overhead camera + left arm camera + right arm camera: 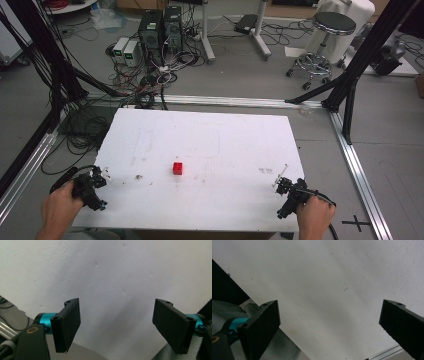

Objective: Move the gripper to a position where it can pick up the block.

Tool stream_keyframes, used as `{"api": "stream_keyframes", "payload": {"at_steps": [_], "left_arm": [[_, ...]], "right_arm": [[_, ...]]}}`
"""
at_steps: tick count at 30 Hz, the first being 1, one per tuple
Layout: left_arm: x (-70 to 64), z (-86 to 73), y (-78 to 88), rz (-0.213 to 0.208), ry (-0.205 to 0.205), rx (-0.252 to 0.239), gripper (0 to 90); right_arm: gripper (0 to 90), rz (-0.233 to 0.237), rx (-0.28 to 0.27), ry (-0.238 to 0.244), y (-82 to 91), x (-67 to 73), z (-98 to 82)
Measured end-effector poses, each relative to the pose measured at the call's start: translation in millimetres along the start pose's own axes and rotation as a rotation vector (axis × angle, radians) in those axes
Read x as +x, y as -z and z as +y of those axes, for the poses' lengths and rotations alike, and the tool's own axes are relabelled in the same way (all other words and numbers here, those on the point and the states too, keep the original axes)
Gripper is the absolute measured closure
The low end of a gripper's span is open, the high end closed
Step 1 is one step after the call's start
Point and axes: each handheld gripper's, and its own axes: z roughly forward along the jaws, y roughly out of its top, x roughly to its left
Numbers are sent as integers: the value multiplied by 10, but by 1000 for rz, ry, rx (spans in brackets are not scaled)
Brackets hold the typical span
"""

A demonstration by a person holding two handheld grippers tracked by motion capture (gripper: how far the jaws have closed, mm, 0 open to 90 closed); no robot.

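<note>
A small red cube (177, 168) sits alone near the middle of the white foam table (210, 135). My left gripper (95, 186) rests at the table's front left edge, held by a hand, well to the left of the cube. In the left gripper view the left gripper (116, 322) stands open over bare white foam with nothing between its black pads. My right gripper (283, 192) is at the front right edge, far right of the cube. The right gripper view shows the right gripper (329, 325) open wide, also over bare foam.
Beyond the table's far edge lie tangled cables and computer towers (160, 30) on the floor. A black stool (325, 37) stands at the back right. Black frame posts (360, 65) and aluminium rails (357, 170) border the table on both sides.
</note>
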Motion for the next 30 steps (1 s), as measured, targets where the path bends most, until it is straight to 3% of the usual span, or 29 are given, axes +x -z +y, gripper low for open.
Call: {"api": "stream_keyframes", "payload": {"at_steps": [7, 13, 20, 30], "left_arm": [[6, 52, 46, -17, -6, -16, 229], [93, 122, 97, -45, -19, -38, 229], [184, 229, 197, -47, -18, -59, 229], [249, 472, 376, -48, -74, -71, 228]], "right_arm": [[26, 6, -6, 4, -7, 3, -1], [25, 3, -14, 1, 5, -6, -15], [26, 11, -13, -5, 10, 0, -18], [26, 8, -31, -2, 23, 1, -30]]}}
